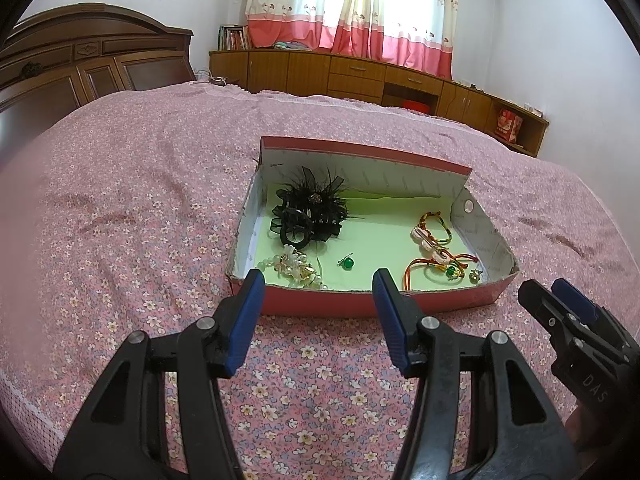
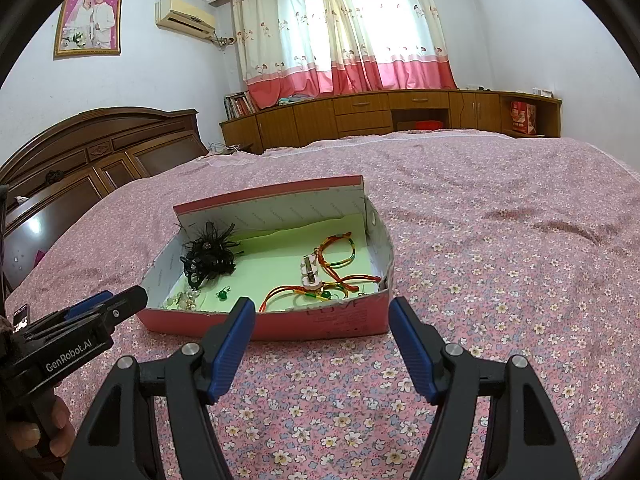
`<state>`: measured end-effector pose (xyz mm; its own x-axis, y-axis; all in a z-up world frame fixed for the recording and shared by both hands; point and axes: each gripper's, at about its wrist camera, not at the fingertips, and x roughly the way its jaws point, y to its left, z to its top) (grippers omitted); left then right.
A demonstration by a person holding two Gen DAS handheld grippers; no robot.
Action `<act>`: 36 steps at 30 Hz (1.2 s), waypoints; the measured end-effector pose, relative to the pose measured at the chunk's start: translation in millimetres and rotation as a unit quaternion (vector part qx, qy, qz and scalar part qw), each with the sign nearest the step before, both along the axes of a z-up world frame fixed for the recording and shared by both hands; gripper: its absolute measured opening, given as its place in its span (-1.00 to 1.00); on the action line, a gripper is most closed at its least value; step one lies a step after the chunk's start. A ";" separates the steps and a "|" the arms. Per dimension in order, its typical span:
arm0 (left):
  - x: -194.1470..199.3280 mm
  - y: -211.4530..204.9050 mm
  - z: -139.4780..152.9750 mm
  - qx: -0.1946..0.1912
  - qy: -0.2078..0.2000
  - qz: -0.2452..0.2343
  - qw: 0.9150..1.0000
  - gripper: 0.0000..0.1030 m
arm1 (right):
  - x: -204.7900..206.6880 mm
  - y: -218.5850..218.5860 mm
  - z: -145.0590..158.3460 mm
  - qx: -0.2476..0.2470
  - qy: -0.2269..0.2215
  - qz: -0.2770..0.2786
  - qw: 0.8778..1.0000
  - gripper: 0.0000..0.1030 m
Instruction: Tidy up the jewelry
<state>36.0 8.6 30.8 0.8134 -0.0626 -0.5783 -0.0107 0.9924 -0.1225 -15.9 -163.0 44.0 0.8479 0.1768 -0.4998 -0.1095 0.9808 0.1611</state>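
Note:
A red cardboard box point(image 1: 340, 304) with a pale green floor sits on the bed; it also shows in the right wrist view point(image 2: 320, 322). Inside lie a black feathered hair clip point(image 1: 310, 210) point(image 2: 208, 258), a pearl and bead piece point(image 1: 294, 266), a small green pendant point(image 1: 347, 263) point(image 2: 222, 294) and red-yellow cord bracelets point(image 1: 436, 244) point(image 2: 332, 268). My left gripper point(image 1: 318, 280) is open and empty just before the box's near wall. My right gripper point(image 2: 320, 310) is open and empty, also in front of the box.
The bed has a pink floral cover point(image 1: 140, 208). A dark wooden headboard point(image 2: 92, 148) stands at the left. Low wooden cabinets point(image 2: 380, 114) run under the curtained window. The right gripper shows at the left wrist view's right edge point(image 1: 560, 304).

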 end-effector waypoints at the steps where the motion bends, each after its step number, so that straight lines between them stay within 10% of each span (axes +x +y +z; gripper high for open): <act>1: 0.1 0.0 0.0 0.000 0.000 0.000 1.000 -0.06 | 0.0 0.3 0.4 0.000 0.000 0.000 1.000 0.39; 36: 1.8 -0.7 0.8 0.001 0.000 0.000 1.000 -0.06 | 1.2 -2.8 -1.0 0.001 0.002 0.000 1.000 0.39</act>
